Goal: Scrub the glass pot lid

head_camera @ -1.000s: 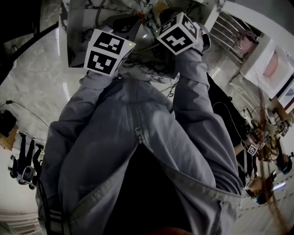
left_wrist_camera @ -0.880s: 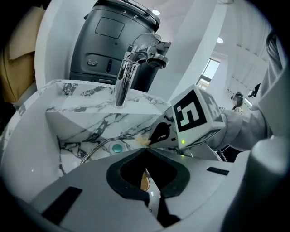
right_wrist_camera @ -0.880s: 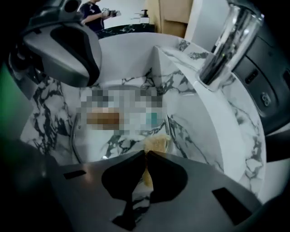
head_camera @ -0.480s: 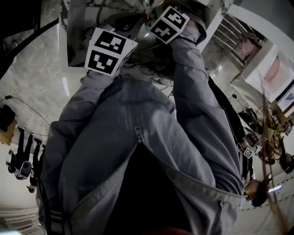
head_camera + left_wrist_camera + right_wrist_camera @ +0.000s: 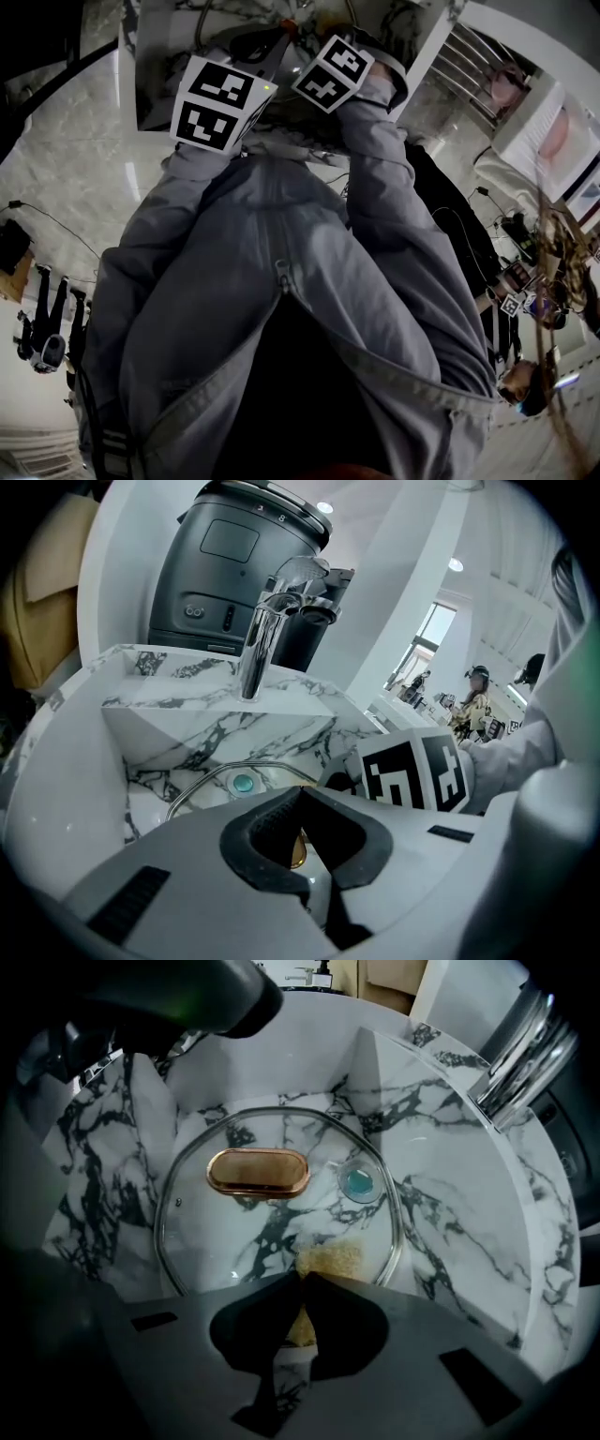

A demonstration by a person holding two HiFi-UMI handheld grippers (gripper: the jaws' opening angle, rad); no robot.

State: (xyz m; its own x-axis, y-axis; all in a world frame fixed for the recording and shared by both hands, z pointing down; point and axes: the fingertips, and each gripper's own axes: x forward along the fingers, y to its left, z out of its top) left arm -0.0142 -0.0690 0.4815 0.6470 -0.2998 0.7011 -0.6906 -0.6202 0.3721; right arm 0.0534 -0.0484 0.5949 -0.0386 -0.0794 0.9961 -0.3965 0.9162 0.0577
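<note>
Glass pot lid (image 5: 234, 1232) lies in the marble sink (image 5: 450, 1222), copper handle (image 5: 258, 1172) uppermost, with the teal drain (image 5: 357, 1183) visible through the glass. Right gripper (image 5: 302, 1283) is clamped on a yellow scrub pad (image 5: 328, 1260) at the lid's near rim. Left gripper (image 5: 300, 794) has its jaws closed; whether they pinch the rim is unclear. Judgement: scrubbing is in hand, and the next move calls for firm strokes across the glass with the lid kept steady.

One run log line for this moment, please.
right tongs: shut on yellow pad | pad on glass lid, in sink | left tongs: shut
</note>
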